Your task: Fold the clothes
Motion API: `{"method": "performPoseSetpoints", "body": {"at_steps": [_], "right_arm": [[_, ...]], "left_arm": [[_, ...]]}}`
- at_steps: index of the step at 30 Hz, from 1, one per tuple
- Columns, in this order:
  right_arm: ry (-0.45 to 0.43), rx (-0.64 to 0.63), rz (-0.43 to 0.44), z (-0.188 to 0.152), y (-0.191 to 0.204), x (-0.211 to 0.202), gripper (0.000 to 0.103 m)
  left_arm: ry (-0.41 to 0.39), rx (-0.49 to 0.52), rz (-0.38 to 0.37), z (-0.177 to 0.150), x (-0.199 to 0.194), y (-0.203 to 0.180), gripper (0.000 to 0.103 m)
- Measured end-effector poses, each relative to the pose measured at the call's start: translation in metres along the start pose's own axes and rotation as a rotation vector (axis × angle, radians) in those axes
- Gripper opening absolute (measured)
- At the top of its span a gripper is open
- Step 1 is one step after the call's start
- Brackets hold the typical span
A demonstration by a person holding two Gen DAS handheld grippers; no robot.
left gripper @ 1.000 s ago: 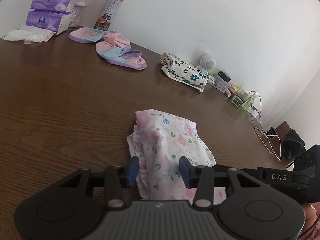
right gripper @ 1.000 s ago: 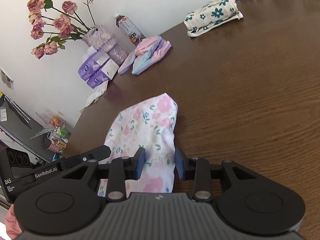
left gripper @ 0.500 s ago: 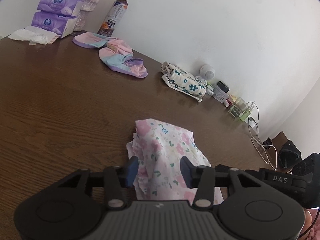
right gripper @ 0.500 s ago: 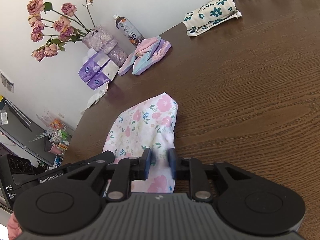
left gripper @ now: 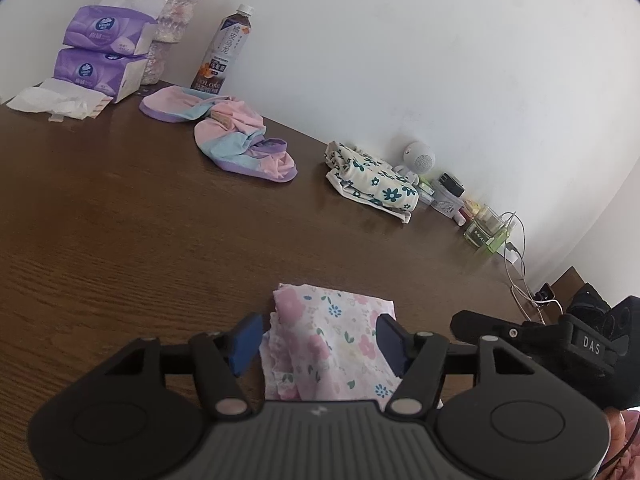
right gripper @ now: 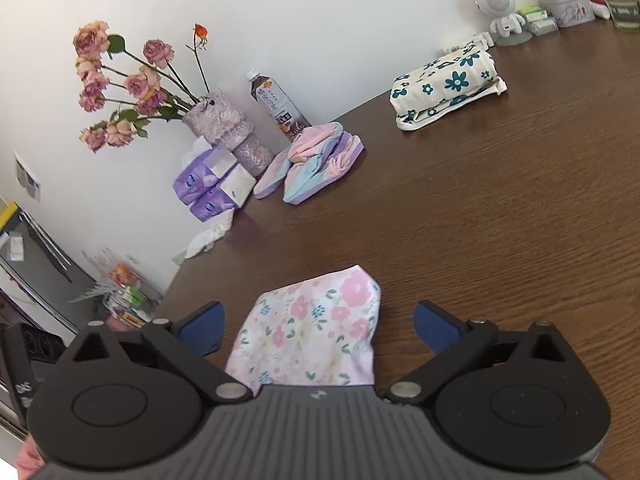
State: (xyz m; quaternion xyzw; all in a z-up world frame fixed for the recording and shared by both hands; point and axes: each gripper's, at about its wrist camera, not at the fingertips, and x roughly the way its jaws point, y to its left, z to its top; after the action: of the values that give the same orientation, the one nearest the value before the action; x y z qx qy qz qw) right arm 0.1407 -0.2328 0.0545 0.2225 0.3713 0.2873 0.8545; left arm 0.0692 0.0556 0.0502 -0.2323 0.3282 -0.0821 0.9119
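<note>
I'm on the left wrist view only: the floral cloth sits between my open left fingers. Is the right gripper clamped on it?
Observer: No. The right gripper is wide open. The floral cloth lies between its fingers, clear of both pads.
Operator: How does the cloth end on that side?
Observer: In a rounded, folded corner lying flat on the table.
Operator: Any table edge near there? I see none.
Observer: Yes. In the right wrist view the table's edge runs just left of the right gripper, close to the cloth.
</note>
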Motion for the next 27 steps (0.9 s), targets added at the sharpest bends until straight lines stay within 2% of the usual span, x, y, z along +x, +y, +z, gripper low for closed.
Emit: {"method": "performPoseSetpoints", "body": {"at_steps": [1,2,3,4,5,6,7,8,9,11,13,14,15,16,17,18,20,22,23,24,25,26,27], "right_arm": [[0.018,0.013,0.012,0.002,-0.003,0.005,0.102],[0.044,0.039,0.029,0.004,-0.007,0.01,0.095],[0.063,0.067,0.031,0.005,-0.011,0.014,0.084],[0.077,0.083,0.019,0.007,-0.013,0.019,0.079],[0.087,0.085,0.001,0.008,-0.015,0.023,0.07],[0.097,0.089,-0.006,0.007,-0.017,0.027,0.063],[0.109,0.096,-0.004,0.007,-0.019,0.031,0.058],[0.121,0.103,-0.002,0.006,-0.02,0.034,0.043],[0.127,0.11,0.004,0.005,-0.022,0.036,0.028],[0.125,0.115,0.017,0.003,-0.022,0.036,0.016],[0.123,0.108,0.018,0.002,-0.022,0.036,0.015],[0.123,0.105,0.02,0.002,-0.022,0.035,0.015],[0.118,0.105,0.015,0.003,-0.022,0.035,0.021],[0.108,0.108,0.005,0.005,-0.022,0.034,0.027],[0.098,0.11,-0.005,0.006,-0.023,0.033,0.046],[0.087,0.113,-0.014,0.008,-0.023,0.032,0.054],[0.064,0.118,-0.024,0.015,-0.025,0.032,0.054],[0.061,0.125,-0.031,0.021,-0.026,0.037,0.054],[0.066,0.125,-0.031,0.023,-0.026,0.04,0.053],[0.075,0.123,-0.028,0.023,-0.025,0.044,0.048],[0.084,0.12,-0.024,0.024,-0.025,0.047,0.041],[0.093,0.118,-0.019,0.024,-0.024,0.05,0.022],[0.1,0.116,-0.016,0.023,-0.023,0.052,0.011]], "left_arm": [[0.007,-0.001,0.002,0.001,0.003,0.0,0.062],[0.013,-0.001,0.003,0.001,0.007,0.001,0.061],[0.02,-0.002,0.005,0.002,0.01,0.001,0.059],[0.027,-0.005,0.006,0.002,0.013,0.001,0.057],[0.033,-0.008,0.003,0.001,0.016,0.002,0.044],[0.04,-0.015,-0.019,0.0,0.019,0.003,0.022],[0.049,-0.033,-0.048,-0.001,0.021,0.006,0.01],[0.057,-0.05,-0.073,-0.002,0.023,0.009,0.006],[0.056,-0.052,-0.073,-0.003,0.024,0.01,0.006],[0.058,-0.064,-0.075,-0.004,0.024,0.013,0.006],[0.057,-0.083,-0.066,-0.002,0.025,0.015,0.014],[0.055,-0.09,-0.055,0.0,0.026,0.017,0.031],[0.052,-0.098,-0.045,0.003,0.028,0.018,0.053],[0.05,-0.106,-0.034,0.005,0.029,0.019,0.058],[0.048,-0.114,-0.023,0.007,0.03,0.02,0.06],[0.045,-0.122,-0.013,0.009,0.032,0.021,0.06],[0.041,-0.137,0.008,0.013,0.035,0.023,0.058],[0.037,-0.152,0.025,0.017,0.038,0.025,0.052],[0.045,-0.159,-0.001,0.017,0.04,0.027,0.034],[0.053,-0.166,-0.027,0.017,0.042,0.028,0.009],[0.06,-0.172,-0.05,0.017,0.044,0.029,0.006],[0.059,-0.177,-0.054,0.016,0.044,0.029,0.007],[0.054,-0.176,-0.051,0.017,0.043,0.029,0.01]]}}
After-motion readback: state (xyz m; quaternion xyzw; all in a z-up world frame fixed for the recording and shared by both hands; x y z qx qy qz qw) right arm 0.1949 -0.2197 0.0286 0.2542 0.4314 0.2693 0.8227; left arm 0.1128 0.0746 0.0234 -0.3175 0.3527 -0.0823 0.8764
